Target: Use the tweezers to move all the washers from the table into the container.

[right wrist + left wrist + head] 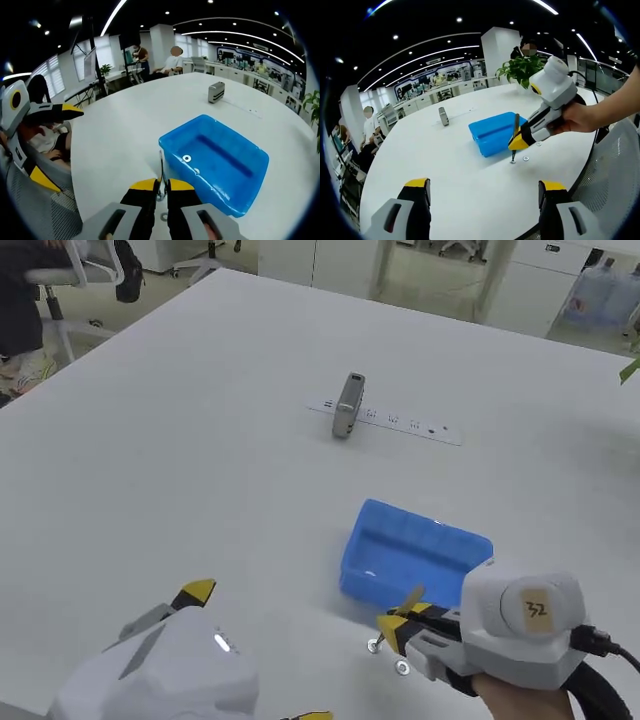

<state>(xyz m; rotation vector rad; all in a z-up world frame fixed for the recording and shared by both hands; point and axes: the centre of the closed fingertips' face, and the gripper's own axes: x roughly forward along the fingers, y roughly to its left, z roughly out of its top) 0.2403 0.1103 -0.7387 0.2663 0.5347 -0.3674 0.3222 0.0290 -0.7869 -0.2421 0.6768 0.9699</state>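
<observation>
White and broad, the desk (200, 460) stands in an open office. It carries a power strip (400, 422) with a grey adapter (348, 405), well behind the blue container (415, 555). Two washers (374, 645) lie on the desk just in front of the container, beside the tips of the tweezers (514, 137); at least two more lie inside it. The right claw (160, 186) is clamped on the tweezers, which point down. The left claw (482, 195) hangs spread apart and holds nothing, off to the side. These washers look thin, hard, light and probably slippery, so pinching one rim through the hole seems safest. Only the container's near wall stands in the way.
</observation>
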